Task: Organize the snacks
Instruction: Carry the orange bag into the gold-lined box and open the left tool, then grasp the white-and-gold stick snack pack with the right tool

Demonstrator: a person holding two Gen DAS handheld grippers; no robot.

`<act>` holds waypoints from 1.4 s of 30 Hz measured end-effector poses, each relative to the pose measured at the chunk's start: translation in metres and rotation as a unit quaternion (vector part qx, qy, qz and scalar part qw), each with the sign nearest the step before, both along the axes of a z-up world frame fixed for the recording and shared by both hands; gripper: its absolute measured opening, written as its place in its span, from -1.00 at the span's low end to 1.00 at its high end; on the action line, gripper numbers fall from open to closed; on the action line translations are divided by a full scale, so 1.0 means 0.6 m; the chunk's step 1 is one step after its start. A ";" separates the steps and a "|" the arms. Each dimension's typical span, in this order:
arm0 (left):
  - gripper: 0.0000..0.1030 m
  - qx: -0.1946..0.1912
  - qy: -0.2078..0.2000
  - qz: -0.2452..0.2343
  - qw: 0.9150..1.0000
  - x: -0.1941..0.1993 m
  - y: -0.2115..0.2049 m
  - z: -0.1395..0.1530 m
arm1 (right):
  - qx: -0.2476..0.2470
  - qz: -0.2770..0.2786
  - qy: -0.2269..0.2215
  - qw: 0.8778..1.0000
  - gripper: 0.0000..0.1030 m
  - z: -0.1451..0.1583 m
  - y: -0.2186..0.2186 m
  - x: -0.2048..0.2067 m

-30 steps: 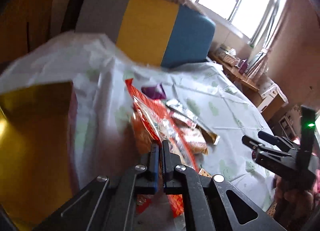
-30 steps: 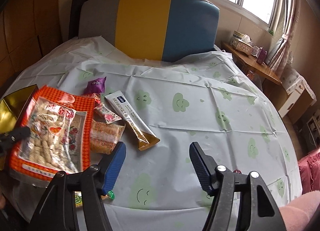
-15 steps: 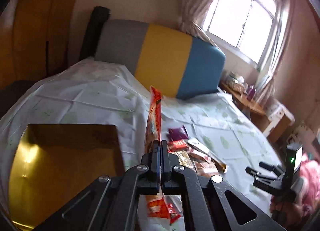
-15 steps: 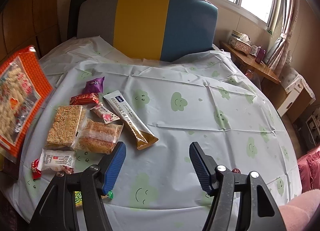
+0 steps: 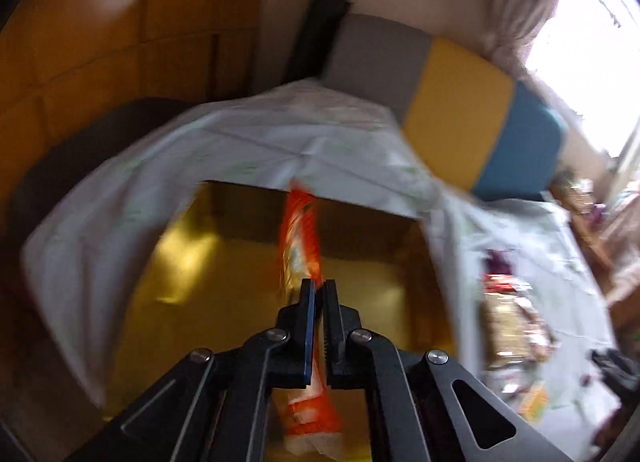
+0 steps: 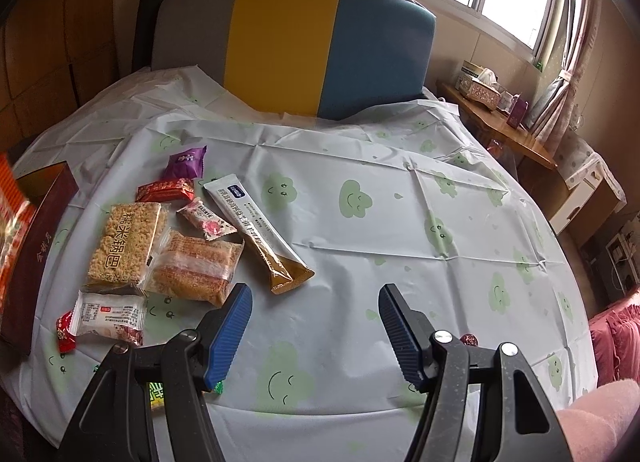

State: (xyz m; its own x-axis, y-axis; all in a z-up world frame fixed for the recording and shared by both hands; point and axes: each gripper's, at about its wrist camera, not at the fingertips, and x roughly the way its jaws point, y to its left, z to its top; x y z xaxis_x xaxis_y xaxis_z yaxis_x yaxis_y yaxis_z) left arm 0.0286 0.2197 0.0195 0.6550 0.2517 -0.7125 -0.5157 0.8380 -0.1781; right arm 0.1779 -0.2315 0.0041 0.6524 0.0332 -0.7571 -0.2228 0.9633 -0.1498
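1. Where a second ago it lay on the table (image 6: 360, 229), the orange snack bag (image 5: 298, 238) now hangs over the gold box (image 5: 360, 298), clenched in the left tool (image 5: 319, 294);
2. The right tool (image 6: 314, 326) hovers released; the other snacks (image 6: 160, 246) wait.

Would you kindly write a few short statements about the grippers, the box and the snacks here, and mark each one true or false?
1. The left hand-held gripper is shut on the orange snack bag. True.
2. The orange snack bag hangs above the gold box. True.
3. The right hand-held gripper grips the long white stick pack. False: it is open and holds nothing.
4. The purple packet lies inside the box. False: it lies on the tablecloth.
5. Several snacks lie on the tablecloth. True.
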 end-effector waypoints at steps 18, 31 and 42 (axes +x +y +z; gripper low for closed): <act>-0.34 0.016 -0.014 -0.056 0.998 -0.045 -0.073 0.005 | -0.018 -0.004 0.018 1.000 0.30 -0.014 0.006 0.000; -0.34 0.025 0.044 -0.348 0.936 -0.026 -0.334 -0.076 | 0.045 0.018 0.086 0.995 -0.03 -0.030 0.006 0.008; -0.34 0.021 0.083 -0.394 0.915 -0.019 -0.386 -0.150 | 0.020 0.050 0.123 0.991 -0.23 -0.048 0.055 0.079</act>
State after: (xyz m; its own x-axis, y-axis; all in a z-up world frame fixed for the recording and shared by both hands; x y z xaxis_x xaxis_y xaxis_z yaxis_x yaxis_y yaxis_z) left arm 0.0175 -0.0117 -0.0705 0.5292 -0.2214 -0.8191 0.2337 0.9660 -0.1102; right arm 0.2250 -0.1984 -0.0245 0.4405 0.1225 -0.8893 -0.3428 0.9385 -0.0405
